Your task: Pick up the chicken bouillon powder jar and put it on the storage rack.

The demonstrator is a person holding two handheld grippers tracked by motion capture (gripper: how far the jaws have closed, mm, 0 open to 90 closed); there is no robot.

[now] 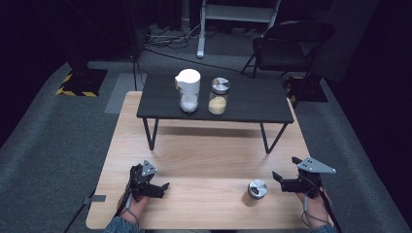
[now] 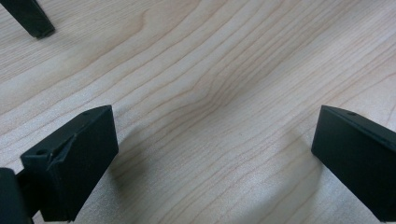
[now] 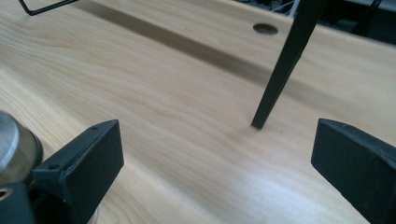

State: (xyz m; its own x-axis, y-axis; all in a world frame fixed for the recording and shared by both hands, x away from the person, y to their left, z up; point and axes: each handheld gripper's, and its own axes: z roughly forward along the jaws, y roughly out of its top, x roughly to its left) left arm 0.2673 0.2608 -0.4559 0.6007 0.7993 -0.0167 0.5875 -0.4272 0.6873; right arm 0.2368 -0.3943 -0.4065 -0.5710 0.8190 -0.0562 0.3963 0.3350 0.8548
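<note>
- Nearest the high camera: left gripper and right gripper, each held in a hand at the near edge of the wooden table.
- Left gripper: jaws spread wide, gripping nothing, bare wood grain between them.
- Right gripper: jaws likewise wide apart and empty.
- Just beside the right gripper, toward the left gripper: small jar with a metal lid, standing upright on the wood, apart from the jaws; seen also at the left edge of the right gripper view.
- Ahead of both grippers: low black table on thin legs, one leg planted just beyond the right gripper's jaws.
- On that black top, well apart from both grippers: white-topped container and beside it a glass jar with a metal lid and yellowish contents.
</note>
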